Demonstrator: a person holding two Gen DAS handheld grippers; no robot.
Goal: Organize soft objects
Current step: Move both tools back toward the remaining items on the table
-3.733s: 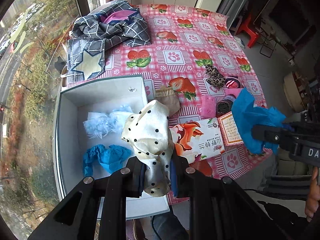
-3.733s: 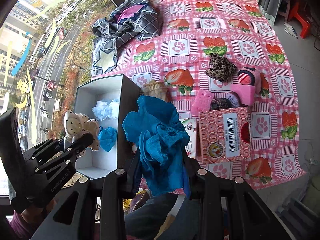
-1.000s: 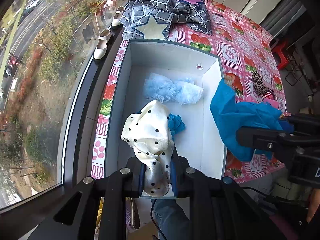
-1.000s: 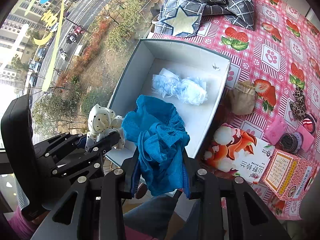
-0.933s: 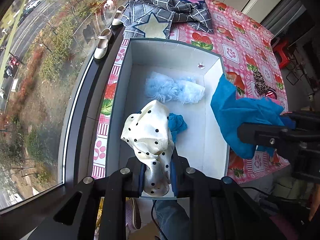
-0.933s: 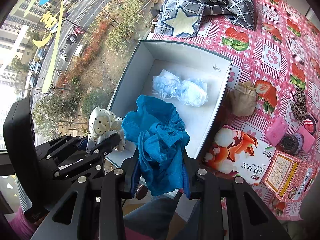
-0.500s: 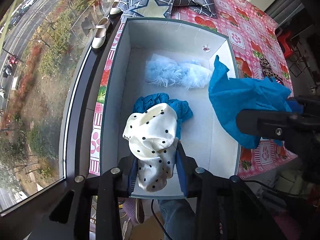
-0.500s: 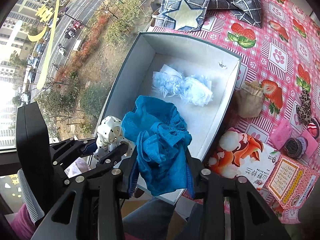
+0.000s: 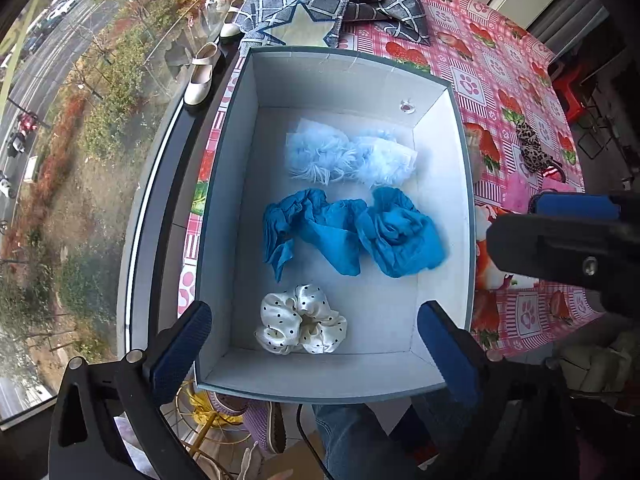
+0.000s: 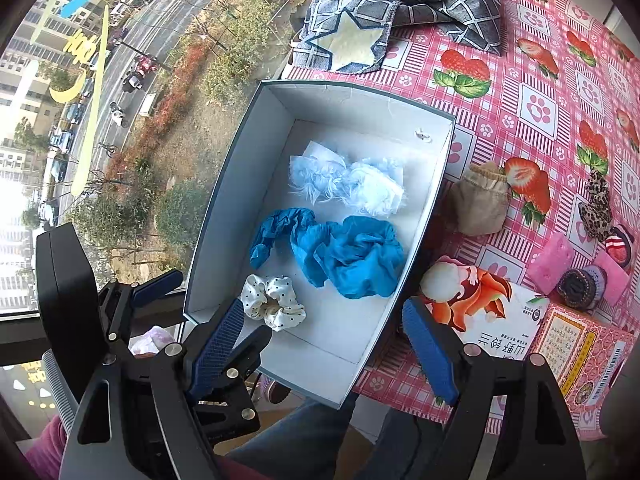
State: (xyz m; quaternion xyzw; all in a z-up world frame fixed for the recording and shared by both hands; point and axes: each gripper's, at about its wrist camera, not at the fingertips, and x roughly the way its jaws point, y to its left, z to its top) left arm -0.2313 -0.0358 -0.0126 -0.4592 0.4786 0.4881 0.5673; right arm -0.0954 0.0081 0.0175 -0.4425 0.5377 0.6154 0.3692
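Note:
A white open box (image 9: 248, 208) (image 10: 424, 216) stands at the table's window edge. In it lie a pale blue fluffy piece (image 9: 344, 156) (image 10: 344, 184), two bright blue scrunchies (image 9: 316, 228) (image 9: 400, 232) (image 10: 352, 256), and a white polka-dot scrunchie (image 9: 300, 320) (image 10: 272, 300) nearest me. My left gripper (image 9: 316, 344) is open and empty above the box's near end. My right gripper (image 10: 324, 340) is open and empty over the box's near right corner; it also shows in the left wrist view (image 9: 568, 232).
On the pink strawberry tablecloth (image 10: 536, 108) lie a grey checked cloth with a star (image 10: 380, 12), a beige pouch (image 10: 484, 204), a leopard scrunchie (image 10: 598, 204), pink and dark small items (image 10: 576, 272), a tissue pack (image 10: 484, 300) and a pink carton (image 10: 584, 352). A window is on the left.
Both grippers have opened. The polka-dot scrunchie dropped from my left gripper and the blue scrunchie from my right; both now lie in the box.

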